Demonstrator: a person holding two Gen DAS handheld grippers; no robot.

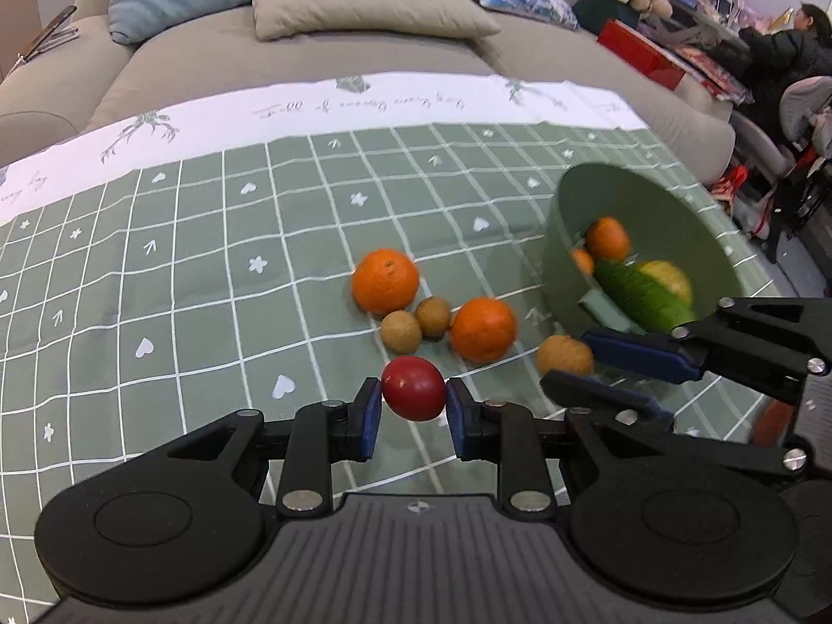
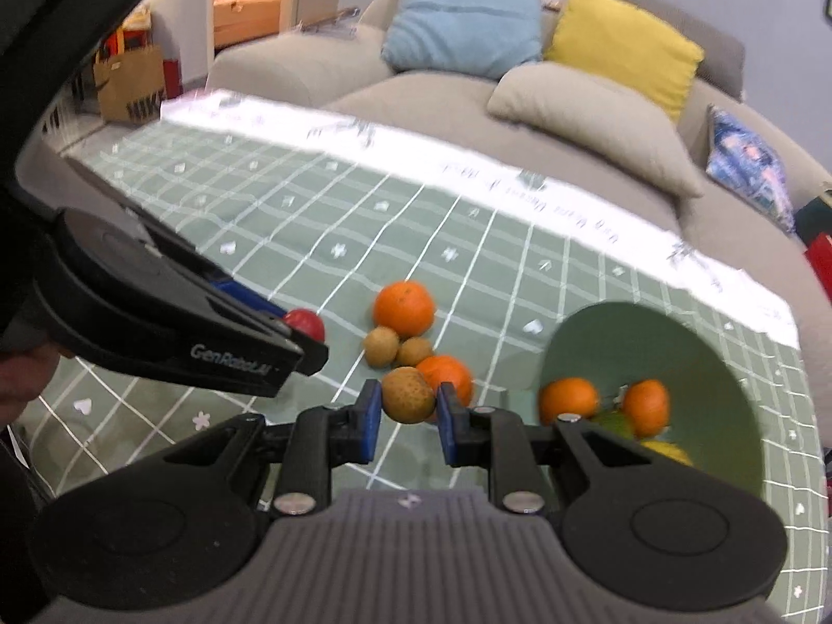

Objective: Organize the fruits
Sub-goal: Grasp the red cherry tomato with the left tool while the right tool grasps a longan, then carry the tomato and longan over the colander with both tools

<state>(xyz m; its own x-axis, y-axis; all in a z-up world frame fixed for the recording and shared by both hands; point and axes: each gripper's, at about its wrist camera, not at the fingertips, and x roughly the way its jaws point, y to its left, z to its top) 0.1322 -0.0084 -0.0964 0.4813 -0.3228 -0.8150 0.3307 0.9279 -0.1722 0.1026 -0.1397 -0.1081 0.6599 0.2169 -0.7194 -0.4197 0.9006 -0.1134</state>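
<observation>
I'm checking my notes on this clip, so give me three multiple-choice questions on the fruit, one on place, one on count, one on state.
1. Where is the bowl?
A. on the sofa
B. on the checked cloth, right of the loose fruit
C. on the floor

2. How many oranges lie loose on the cloth?
A. two
B. four
C. none

3. What does the left gripper hold?
A. nothing
B. an orange
C. a red fruit

Answers:
1. B, the green bowl sits on the cloth to the right of the pile.
2. A, one orange and another lie beside two small brown fruits.
3. C, its fingers pinch the red fruit; the right gripper pinches a brown one.
</observation>
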